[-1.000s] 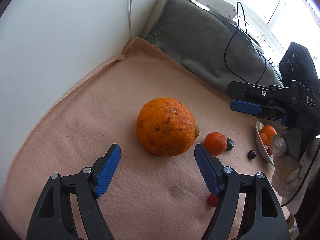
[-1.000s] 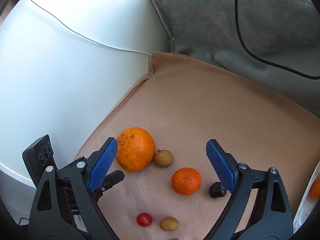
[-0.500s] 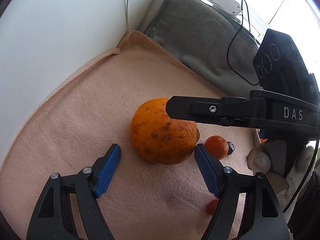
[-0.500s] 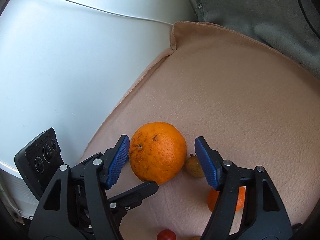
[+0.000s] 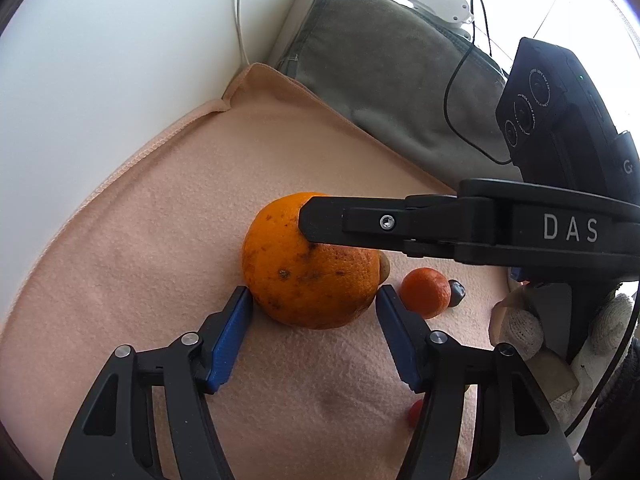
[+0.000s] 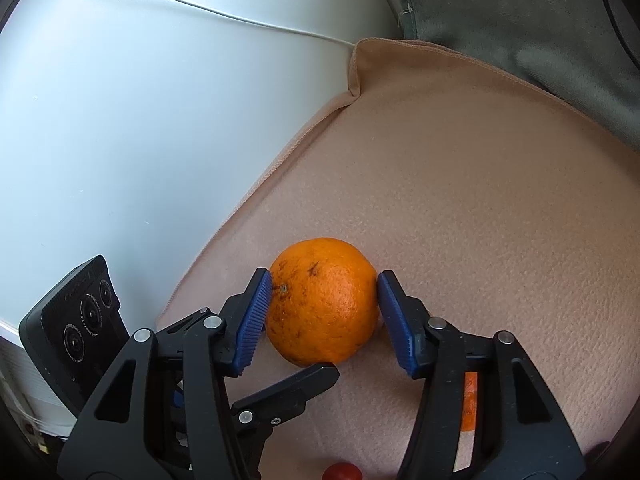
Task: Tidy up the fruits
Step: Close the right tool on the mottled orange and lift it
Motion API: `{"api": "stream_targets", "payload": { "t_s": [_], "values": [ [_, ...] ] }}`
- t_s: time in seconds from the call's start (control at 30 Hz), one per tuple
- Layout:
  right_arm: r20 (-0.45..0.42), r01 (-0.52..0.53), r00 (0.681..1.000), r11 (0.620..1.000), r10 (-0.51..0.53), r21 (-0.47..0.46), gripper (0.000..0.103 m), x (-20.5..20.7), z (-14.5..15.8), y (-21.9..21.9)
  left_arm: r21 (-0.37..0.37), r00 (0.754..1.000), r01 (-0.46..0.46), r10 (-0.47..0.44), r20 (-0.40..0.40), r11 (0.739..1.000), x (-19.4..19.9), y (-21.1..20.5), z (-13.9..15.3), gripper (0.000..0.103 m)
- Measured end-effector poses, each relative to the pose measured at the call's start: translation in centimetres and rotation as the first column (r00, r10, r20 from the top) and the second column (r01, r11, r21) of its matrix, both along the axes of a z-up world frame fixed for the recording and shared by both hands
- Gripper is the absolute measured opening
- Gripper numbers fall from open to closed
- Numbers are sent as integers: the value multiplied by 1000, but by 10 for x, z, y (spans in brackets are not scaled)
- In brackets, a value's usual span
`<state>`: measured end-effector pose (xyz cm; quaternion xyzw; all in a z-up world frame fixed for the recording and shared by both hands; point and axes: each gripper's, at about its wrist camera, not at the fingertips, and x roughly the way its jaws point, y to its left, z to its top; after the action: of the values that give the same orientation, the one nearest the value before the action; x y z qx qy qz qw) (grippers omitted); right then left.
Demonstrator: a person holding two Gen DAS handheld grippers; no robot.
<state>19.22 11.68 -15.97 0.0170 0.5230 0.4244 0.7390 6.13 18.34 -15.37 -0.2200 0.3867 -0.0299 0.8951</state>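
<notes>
The large orange point(image 5: 310, 264) sits on the peach blanket point(image 5: 160, 220) near its back corner, and both grippers bracket it at once. On the left, the left gripper point(image 5: 314, 300) comes at the fruit from the near side, its blue pads point(image 5: 232, 336) having just been closing; the tips stand against the lower flanks of the orange, but whether they press or only touch I cannot tell. To the right of the orange lie a small brown fruit point(image 5: 384, 268), a mandarin point(image 5: 425, 292) and a dark little fruit point(image 5: 456, 293), all just beside one another. The right gripper point(image 6: 324, 304) reaches in from that side, its jaws also having just been closing, and its own view shows both pads point(image 6: 252, 322) hard against the orange at its widest line. Being round, the orange offers no long axis; the right gripper, seated at the middle, looks better placed to lift it.
</notes>
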Motion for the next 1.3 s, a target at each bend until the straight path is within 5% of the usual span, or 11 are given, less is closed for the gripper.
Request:
{"api": "stream_targets", "payload": {
  "t_s": [0.67,1.3],
  "values": [
    [65,50,996,998,-53,36,53,-17,36,-41,14,997,35,-36,71,999,-6,-27,25,64],
    [141,225,962,971,-234,82,52,-49,74,-158,48,967,207,-211,140,977,3,-118,53,64]
  ]
}}
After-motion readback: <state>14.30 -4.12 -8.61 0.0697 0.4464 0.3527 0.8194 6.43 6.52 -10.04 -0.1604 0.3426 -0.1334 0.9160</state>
